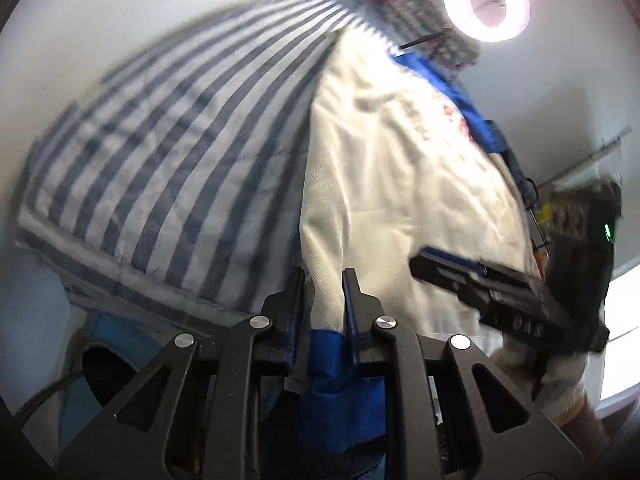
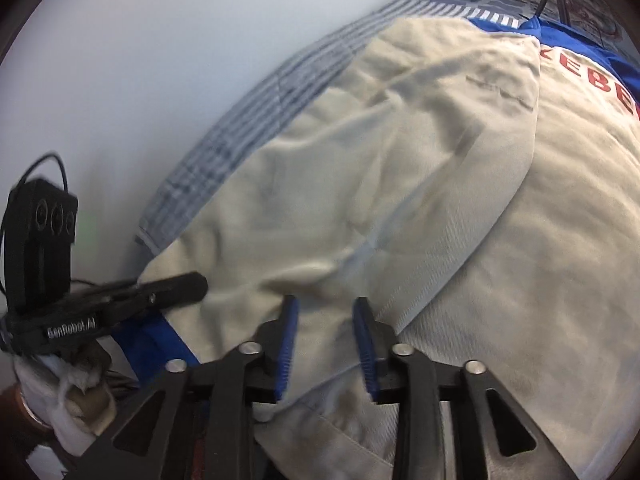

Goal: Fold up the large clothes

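Note:
A large cream jacket with blue trim and red lettering lies on a blue-and-white striped bed sheet. My left gripper is shut on the jacket's sleeve end, by the blue cuff. In the right wrist view the jacket fills the frame, with a sleeve folded across the body. My right gripper hovers open just above the cloth near the jacket's lower edge. The left gripper shows at the left, pinching the sleeve. The right gripper shows at the right in the left wrist view.
A ring light glows at the top right. A patterned quilt lies at the head of the bed. White wall runs along the bed's far side. The bed's edge drops off at lower left.

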`<action>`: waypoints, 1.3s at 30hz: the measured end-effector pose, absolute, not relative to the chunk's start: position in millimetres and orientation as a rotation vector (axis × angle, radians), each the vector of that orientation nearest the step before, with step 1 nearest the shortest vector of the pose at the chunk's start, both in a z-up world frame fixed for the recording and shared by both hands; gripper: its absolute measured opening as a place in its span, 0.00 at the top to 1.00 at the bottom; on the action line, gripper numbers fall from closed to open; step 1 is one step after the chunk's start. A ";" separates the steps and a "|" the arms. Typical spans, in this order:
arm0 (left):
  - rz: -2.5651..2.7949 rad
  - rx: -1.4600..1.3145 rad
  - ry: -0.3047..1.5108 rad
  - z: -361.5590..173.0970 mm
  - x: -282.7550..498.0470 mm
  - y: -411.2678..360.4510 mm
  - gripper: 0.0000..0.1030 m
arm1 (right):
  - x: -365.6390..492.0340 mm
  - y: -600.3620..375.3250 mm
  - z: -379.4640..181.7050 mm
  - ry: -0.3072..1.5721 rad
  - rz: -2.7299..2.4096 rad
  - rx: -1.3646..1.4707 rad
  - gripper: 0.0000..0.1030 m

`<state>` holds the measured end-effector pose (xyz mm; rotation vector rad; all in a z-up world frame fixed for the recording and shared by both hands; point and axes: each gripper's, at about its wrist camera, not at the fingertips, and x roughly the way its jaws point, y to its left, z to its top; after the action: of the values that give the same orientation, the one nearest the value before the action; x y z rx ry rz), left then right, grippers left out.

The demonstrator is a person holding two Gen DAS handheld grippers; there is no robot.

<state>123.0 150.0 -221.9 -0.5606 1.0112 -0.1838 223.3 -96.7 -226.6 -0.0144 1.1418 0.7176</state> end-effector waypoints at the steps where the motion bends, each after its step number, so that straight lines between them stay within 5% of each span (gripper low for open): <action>1: -0.192 -0.537 0.991 -214.0 121.7 145.3 0.84 | 227.0 -98.8 -217.7 1.122 0.711 -0.013 0.57; 5: -0.215 -0.448 0.946 -194.9 120.9 123.9 0.86 | 255.6 -98.9 -187.4 1.076 0.684 0.021 0.50; 7: -0.223 -0.405 0.942 -191.3 122.6 114.2 0.89 | 271.0 -88.5 -180.2 1.065 0.684 0.014 0.32; 24: -0.256 -0.345 0.940 -196.0 136.8 87.2 0.91 | 345.3 23.5 -218.3 1.180 0.529 -0.204 0.33; 26: -0.255 -0.339 0.943 -198.0 139.6 82.9 0.91 | 343.3 29.5 -229.4 1.192 0.497 -0.282 0.52; 28: -0.249 -0.337 0.946 -199.6 142.5 81.1 0.91 | 342.3 28.8 -234.6 1.184 0.454 -0.330 0.81; 30: -0.249 -0.346 0.947 -199.0 143.1 77.9 0.91 | 343.2 21.1 -234.6 1.182 0.443 -0.311 0.94; 39: -0.294 -0.226 0.905 -184.8 139.5 37.7 0.91 | 344.2 -55.2 -207.6 1.144 0.550 0.058 0.99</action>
<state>139.5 37.7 -184.8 -0.2261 0.9051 -0.2937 344.2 -55.2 -207.6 0.0576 1.1443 0.5498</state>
